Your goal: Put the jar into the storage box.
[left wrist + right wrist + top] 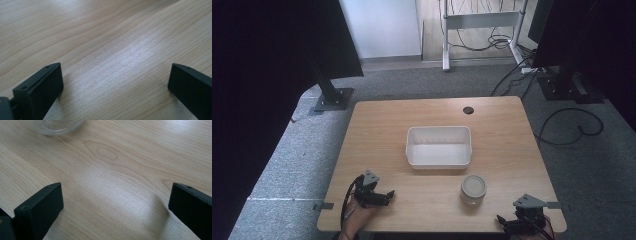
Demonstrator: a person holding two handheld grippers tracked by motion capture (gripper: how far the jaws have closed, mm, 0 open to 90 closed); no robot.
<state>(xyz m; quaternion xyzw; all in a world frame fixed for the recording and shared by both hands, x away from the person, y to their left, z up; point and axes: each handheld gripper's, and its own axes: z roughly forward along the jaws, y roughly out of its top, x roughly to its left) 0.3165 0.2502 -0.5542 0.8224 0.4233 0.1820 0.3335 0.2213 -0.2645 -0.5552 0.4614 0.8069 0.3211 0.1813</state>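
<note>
A white rectangular bin (439, 146) stands empty at the middle of the wooden table (377, 130). In front of it, toward the right, sits a clear glass jar (473, 189) with a pale lid. My left gripper (384, 196) rests low at the table's front left, open, with bare wood between its jaws (115, 75). My right gripper (507, 225) sits at the front right corner, open too, nothing between its jaws (115, 197). The jar's glass base (61, 126) shows at the top of the right gripper view.
A round cable hole (468, 110) sits near the table's far edge. Black stands (332, 95) and dark panels flank the table on both sides. Cables (562, 125) lie on the grey carpet at the right, and a white desk frame (479, 30) stands behind.
</note>
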